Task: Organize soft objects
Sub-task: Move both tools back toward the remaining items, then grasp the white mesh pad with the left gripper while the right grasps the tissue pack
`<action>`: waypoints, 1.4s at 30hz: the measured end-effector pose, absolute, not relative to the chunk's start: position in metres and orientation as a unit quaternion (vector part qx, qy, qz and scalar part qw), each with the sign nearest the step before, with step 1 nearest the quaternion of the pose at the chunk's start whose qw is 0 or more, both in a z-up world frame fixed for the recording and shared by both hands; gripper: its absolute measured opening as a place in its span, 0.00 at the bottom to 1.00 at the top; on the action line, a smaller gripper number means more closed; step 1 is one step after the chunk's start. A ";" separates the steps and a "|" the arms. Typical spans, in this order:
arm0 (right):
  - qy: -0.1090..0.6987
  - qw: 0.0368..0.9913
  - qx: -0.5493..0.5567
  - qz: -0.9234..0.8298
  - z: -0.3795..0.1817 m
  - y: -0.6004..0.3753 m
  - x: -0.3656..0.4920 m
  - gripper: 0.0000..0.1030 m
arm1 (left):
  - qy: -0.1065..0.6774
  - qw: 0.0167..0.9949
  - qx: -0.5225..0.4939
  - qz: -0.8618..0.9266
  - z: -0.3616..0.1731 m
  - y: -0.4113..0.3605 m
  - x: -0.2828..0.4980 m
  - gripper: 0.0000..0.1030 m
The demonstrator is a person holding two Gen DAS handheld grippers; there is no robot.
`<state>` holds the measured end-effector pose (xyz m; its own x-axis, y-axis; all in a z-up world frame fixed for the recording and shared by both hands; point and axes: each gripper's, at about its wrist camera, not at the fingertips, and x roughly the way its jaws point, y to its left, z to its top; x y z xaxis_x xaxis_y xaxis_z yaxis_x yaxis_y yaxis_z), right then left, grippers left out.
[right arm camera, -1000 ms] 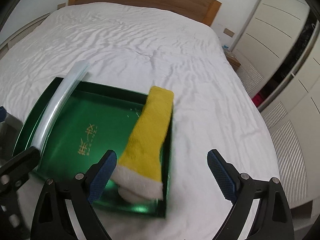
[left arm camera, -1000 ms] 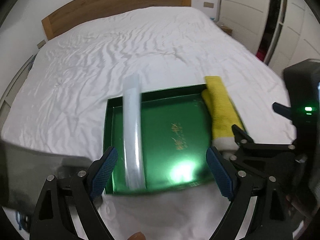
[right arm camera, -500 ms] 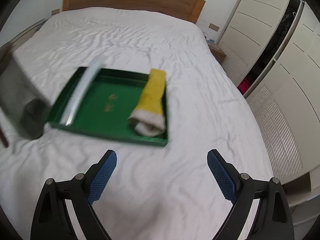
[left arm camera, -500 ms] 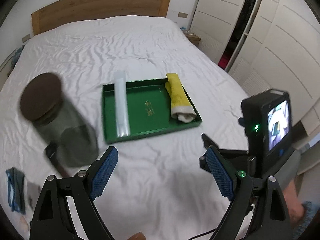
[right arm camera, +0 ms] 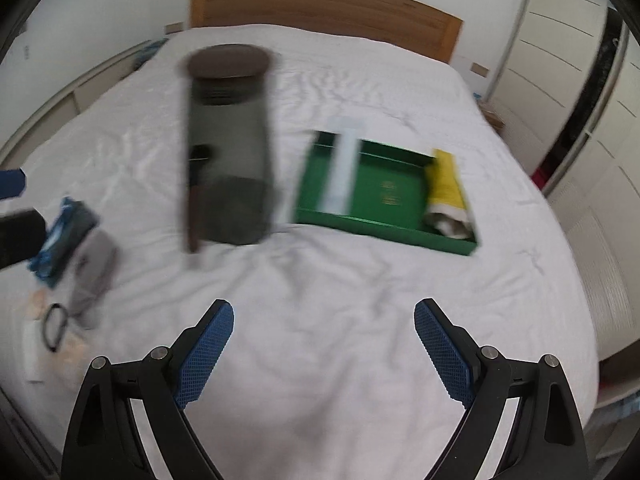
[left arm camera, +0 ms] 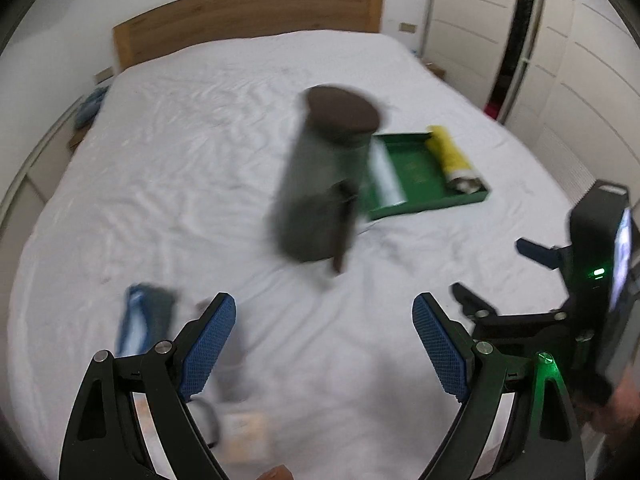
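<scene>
Fingers point(left arm camera: 208, 344) on both our grippers stand wide and empty over the white bed point(right arm camera: 340, 300). Our left gripper point(left arm camera: 324, 344) is nearer the crumpled blue cloth point(left arm camera: 138, 322), which lies at near left, long axis running away from us.

**My two claws, close up**

My left claw point(left arm camera: 324, 344) has black angular arms, silver screw heads at the joints and blue cross-hatched pads point(left arm camera: 206, 344). My right claw point(right arm camera: 324, 350) is built the same; from the left camera I see its black camera block with a lit screen and green lights.
</scene>
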<state>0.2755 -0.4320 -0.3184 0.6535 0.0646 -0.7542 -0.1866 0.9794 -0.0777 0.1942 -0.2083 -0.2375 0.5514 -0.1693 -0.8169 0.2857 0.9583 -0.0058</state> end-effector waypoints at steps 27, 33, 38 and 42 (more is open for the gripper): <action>0.494 0.846 -0.063 0.193 -0.401 -0.242 0.228 0.89 | 0.552 0.823 0.109 -0.079 -0.347 -0.020 0.139 0.84; 0.502 0.838 -0.070 0.201 -0.425 -0.223 0.228 0.80 | 0.560 0.817 0.111 -0.077 -0.360 -0.017 0.135 0.84; 0.510 0.832 -0.066 0.210 -0.440 -0.212 0.230 0.72 | 0.566 0.815 0.104 -0.072 -0.366 -0.012 0.133 0.84; 0.519 0.825 -0.060 0.215 -0.450 -0.205 0.233 0.63 | 0.568 0.814 0.105 -0.068 -0.369 -0.008 0.134 0.84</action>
